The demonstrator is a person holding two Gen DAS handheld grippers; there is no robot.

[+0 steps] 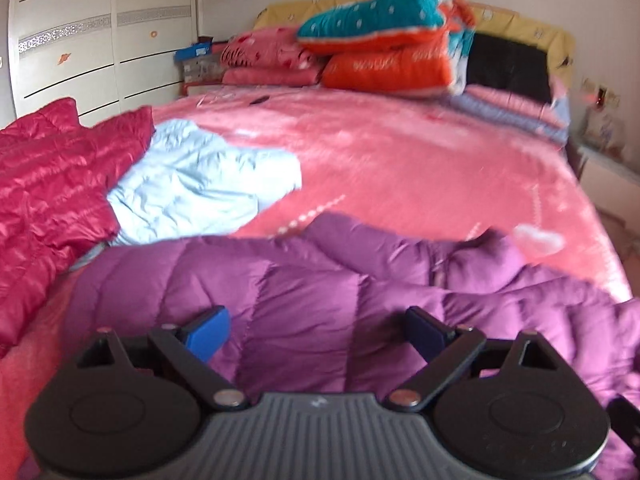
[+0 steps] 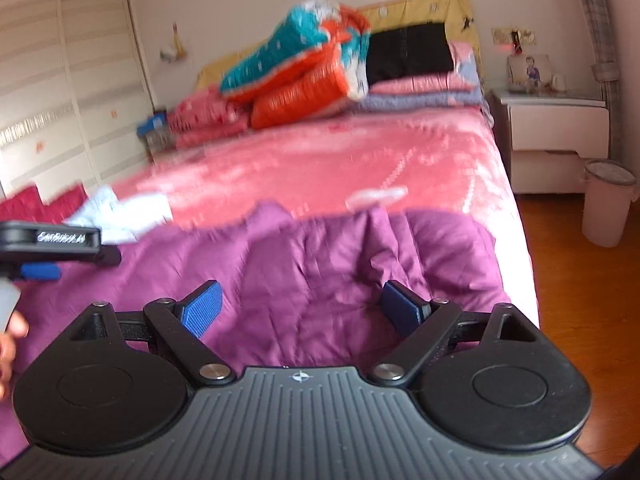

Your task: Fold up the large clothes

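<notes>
Purple quilted jacket [image 1: 320,300] is spread crosswise below both the left gripper [image 1: 316,330] and right gripper [image 2: 302,306], fingers spread, nothing pinched.

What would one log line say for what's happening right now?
left gripper: open, empty | right gripper: open, empty | purple jacket: spread on bed, unfolded | step: both hover over jacket

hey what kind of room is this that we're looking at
A bedroom, most likely: a large bed with a pink cover, stacked quilts at its head, a white nightstand beside it, and a wardrobe.
</notes>
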